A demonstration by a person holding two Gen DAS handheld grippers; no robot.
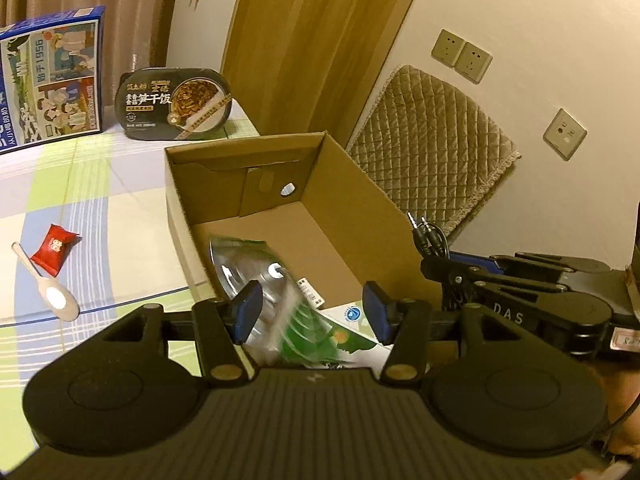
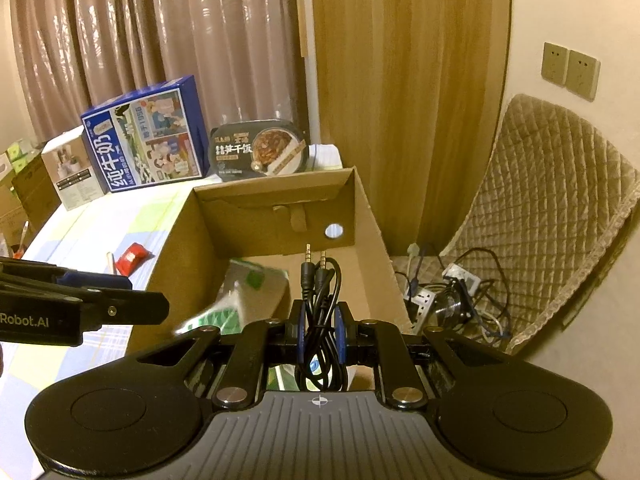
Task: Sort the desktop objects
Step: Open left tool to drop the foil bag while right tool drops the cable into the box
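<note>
Over on the left of the table, a wooden spoon (image 1: 56, 294) and a red candy packet (image 1: 54, 251) lie touching, not yet sorted. Behind them stand a blue milk carton box (image 1: 50, 80) and a black instant rice tub (image 1: 174, 98), both well back.

Centre now: open cardboard box (image 1: 188, 216), w/ a green-and-silver snack bag (image 1: 276, 300) blurred just inside its near end. Left gripper (image 1: 311, 312) sits above it, jaws partway open, pads either side of the bag and apparently not pressing on it. Looks like a drop-off: bag is in or going into the box, over some white printed packaging (image 1: 352, 316) on the box floor.

Moving right: right gripper (image 2: 321, 330) is pinched narrow on a coiled black audio cable (image 2: 320, 292), plugs sticking up, held over the box's right side. Probably next in. That move calls for easing the left gripper clear, lowering the cable past the box wall, then opening.

Far right, off the table: quilted chair cover (image 2: 560, 208) and a tangle of wires w/ a power strip (image 2: 460, 292) on the floor, plus wall sockets (image 2: 570, 68). Not in the way. Main snag: both grippers crowd the same box opening, and loose cable loops could catch on a finger.
</note>
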